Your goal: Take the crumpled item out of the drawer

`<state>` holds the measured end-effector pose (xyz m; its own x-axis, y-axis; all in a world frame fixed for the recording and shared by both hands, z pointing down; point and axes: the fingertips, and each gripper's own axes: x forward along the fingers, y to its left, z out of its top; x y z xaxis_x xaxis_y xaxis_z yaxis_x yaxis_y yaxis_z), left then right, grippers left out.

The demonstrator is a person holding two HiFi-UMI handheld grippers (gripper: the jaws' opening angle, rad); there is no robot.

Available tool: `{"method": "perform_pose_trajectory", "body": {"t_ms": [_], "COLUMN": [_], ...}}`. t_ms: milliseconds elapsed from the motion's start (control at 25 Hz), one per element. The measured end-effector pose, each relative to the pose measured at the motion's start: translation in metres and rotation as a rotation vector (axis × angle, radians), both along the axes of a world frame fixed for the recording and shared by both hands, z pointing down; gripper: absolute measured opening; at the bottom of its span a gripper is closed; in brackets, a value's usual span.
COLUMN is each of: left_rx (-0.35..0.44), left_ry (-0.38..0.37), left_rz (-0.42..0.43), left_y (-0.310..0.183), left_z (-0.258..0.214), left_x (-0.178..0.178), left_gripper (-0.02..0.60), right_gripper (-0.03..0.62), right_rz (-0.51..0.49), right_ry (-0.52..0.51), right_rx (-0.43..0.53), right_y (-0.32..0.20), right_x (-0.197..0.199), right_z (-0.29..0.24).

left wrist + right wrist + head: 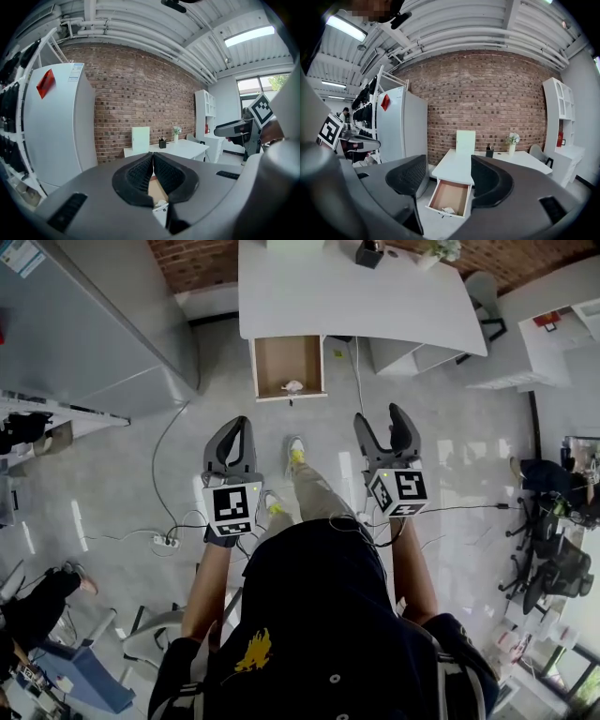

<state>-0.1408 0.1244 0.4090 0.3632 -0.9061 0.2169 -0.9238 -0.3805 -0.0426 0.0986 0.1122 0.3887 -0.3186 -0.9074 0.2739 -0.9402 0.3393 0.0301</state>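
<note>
Brick-walled office, with a white desk [356,296] ahead. An open drawer [254,367] projects from the desk's near edge by its left corner. The right gripper [382,416] gapes wide and is empty; the left gripper [240,423] is pinched together and is also empty. The crumpled item [292,386] lies at the drawer's front wall, well apart from both grippers. Best approach: step closer, descend from above, straddle the item, then close gently.
</note>
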Motion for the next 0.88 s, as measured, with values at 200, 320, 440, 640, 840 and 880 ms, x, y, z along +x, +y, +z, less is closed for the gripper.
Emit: {"method": "perform_pose_trajectory", "body": {"t_ms": [200, 320, 440, 640, 840, 880], "left_rx": [-0.009, -0.03, -0.037, -0.05, -0.127, -0.147], "left_ry": [-0.065, -0.1, -0.103, -0.121, -0.06, -0.059], "left_rz": [0.005, -0.002, -0.017, -0.034, -0.035, -0.028], "left_y": [-0.058, -0.1, -0.139, -0.208, -0.241, -0.244], "left_z": [0.006, 0.009, 0.003, 0.002, 0.033, 0.043], "left_x": [0.007, 0.011, 0.017, 0.023, 0.027, 0.027], "left_gripper": [0.018, 0.018, 0.018, 0.018, 0.018, 0.018], "right_gripper": [0.31, 0.31, 0.31, 0.31, 0.31, 0.31], "right_rz": [-0.035, -0.074, -0.115, -0.199, -0.247, -0.257], "right_ry": [-0.003, -0.017, 0.007, 0.017, 0.097, 0.118], "right_rx": [-0.029, -0.057, -0.09, -0.155, -0.327, -0.379], "right_y": [-0.067, -0.115, -0.158, -0.218, -0.245, -0.247], "right_x": [-0.003, -0.007, -0.008, -0.025, -0.036, -0.039], "right_z": [0.027, 0.045, 0.064, 0.099, 0.188, 0.211]}}
